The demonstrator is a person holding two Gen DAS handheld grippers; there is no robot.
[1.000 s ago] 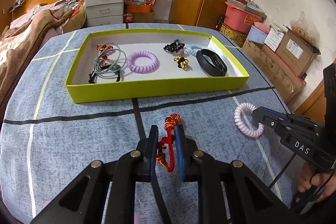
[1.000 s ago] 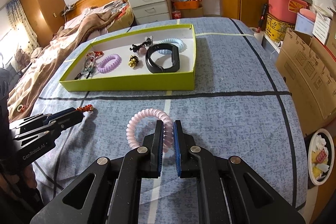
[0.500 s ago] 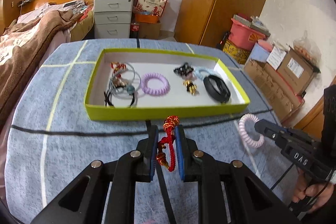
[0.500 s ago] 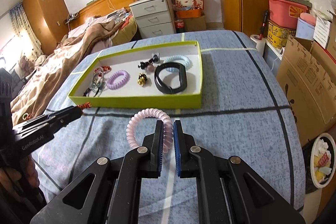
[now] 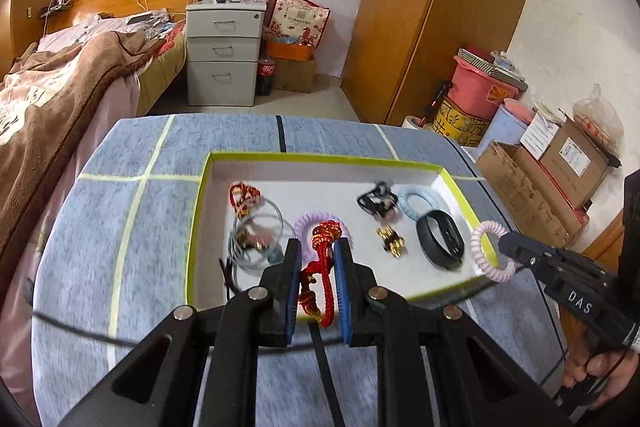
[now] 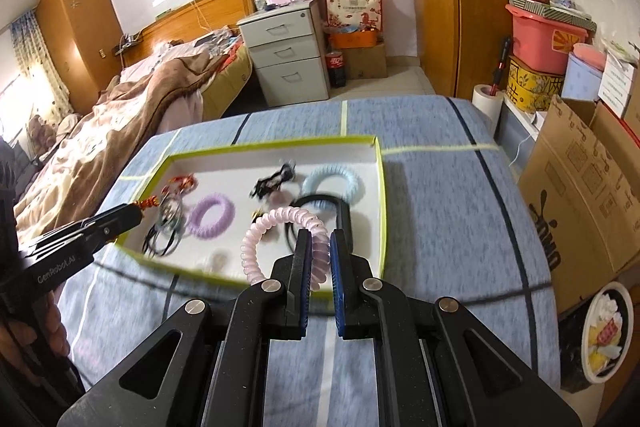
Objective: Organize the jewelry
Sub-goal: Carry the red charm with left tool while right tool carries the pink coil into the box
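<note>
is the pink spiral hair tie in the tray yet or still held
Held, not in the tray. The right gripper is shut on the pink spiral hair tie, which hangs above the green tray.

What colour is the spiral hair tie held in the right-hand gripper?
Pale pink. The spiral hair tie shows best in the right wrist view, clamped by the right gripper.

You see a yellow-green tray (image 5: pixel 198 227), white inside, on a blue tablecloth (image 5: pixel 120 247) with pale and black lines; at twelve o'clock, a red-gold cord (image 5: pixel 322 259).
</note>
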